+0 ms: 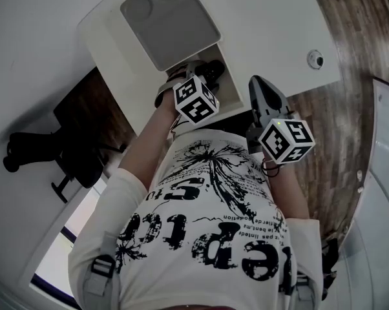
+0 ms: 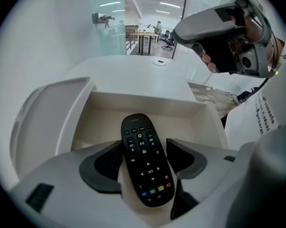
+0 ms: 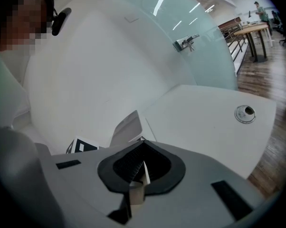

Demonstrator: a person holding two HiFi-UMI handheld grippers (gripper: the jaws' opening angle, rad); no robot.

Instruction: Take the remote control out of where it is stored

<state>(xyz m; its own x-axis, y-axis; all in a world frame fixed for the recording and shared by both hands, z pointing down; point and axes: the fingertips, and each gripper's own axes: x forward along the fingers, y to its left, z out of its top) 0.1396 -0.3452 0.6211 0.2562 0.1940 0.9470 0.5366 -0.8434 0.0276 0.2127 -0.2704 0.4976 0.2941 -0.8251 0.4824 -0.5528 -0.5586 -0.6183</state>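
Note:
A black remote control (image 2: 139,137) with coloured buttons lies face up in an open white compartment (image 2: 147,101) set into the desk. My left gripper (image 2: 144,164) reaches down into that compartment with its jaws spread wide. The remote sits between the two dark pads (image 2: 102,165), and neither pad visibly presses on it. In the head view the left gripper (image 1: 210,71) is over the compartment (image 1: 236,99). My right gripper (image 1: 255,82) hovers just right of it, above the desk edge. Its pads (image 3: 133,167) meet with nothing between them.
A grey lid panel (image 1: 170,19) stands open beyond the compartment. The white desk (image 1: 278,18) carries a round cable grommet (image 1: 315,59). A black office chair (image 1: 49,150) stands to the left, and wood floor (image 1: 369,37) lies to the right. A glass partition (image 3: 200,37) rises behind the desk.

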